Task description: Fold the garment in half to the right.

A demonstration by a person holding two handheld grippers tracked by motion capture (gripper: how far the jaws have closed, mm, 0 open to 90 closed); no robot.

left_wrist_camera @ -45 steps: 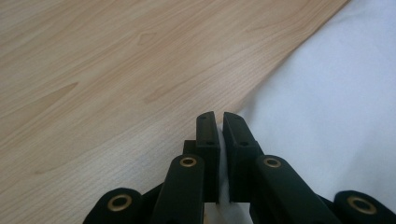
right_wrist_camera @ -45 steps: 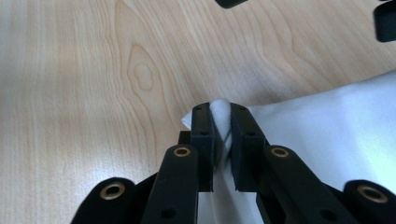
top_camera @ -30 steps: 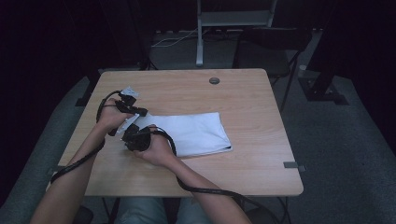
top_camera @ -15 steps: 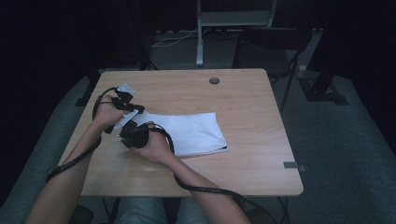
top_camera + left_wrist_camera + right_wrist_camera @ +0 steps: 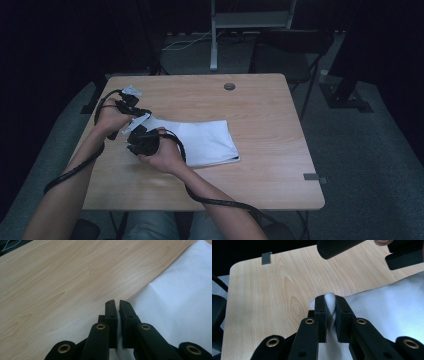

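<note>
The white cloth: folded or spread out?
Folded: the cloth lies as a neat layered rectangle, its left edge pinched by both grippers.

The high view looks forward and down over the whole table (image 5: pixel 260 185) from the person's side. Both gripper views sit close above the wood, each sharing the white cloth (image 5: pixel 207 142) at the table's left.

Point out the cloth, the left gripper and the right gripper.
cloth (image 5: pixel 207 142), high view, flat middle.
left gripper (image 5: pixel 117 305), left gripper view, between the jaw tips.
right gripper (image 5: pixel 329 302), right gripper view, between the jaw tips.
</note>
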